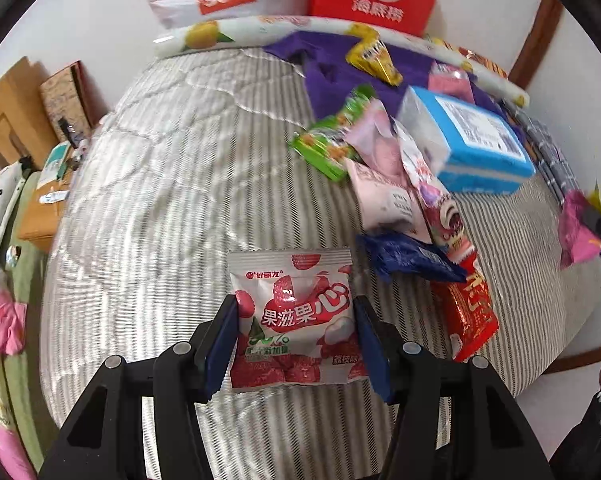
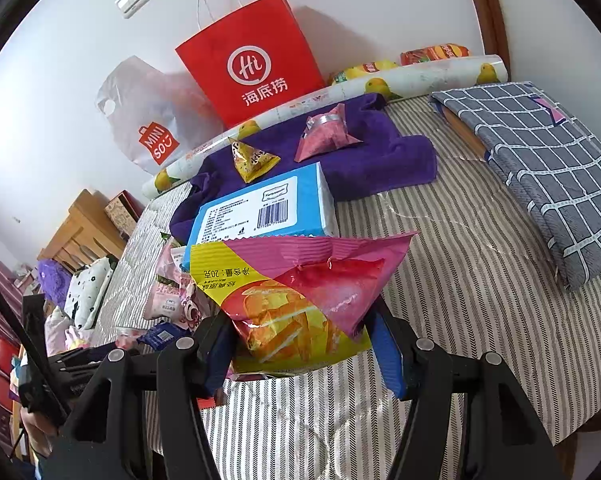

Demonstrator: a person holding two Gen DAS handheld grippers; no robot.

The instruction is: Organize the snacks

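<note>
My left gripper [image 1: 296, 306] is shut on a white-and-red lychee gummy packet [image 1: 292, 280], its blue pads pressing both sides just above the striped bed cover [image 1: 172, 168]. My right gripper [image 2: 300, 320] is shut on a pink-and-yellow chips bag [image 2: 300, 280], held over the bed; the same bag [image 1: 578, 228] shows at the far right of the left wrist view. A heap of snacks lies to the right of the left gripper: a green packet [image 1: 332, 140], pink packets [image 1: 380, 176], a dark blue packet [image 1: 412, 258], a red packet [image 1: 472, 316] and a blue box [image 1: 476, 140].
A purple towel [image 2: 380, 152] at the back carries a yellow triangular packet [image 2: 252, 158] and a pink one [image 2: 326, 132]. A red paper bag [image 2: 252, 64] and a white plastic bag [image 2: 148, 120] stand against the wall behind a printed roll [image 2: 380, 84]. Folded grey checked cloth [image 2: 540, 152] lies right.
</note>
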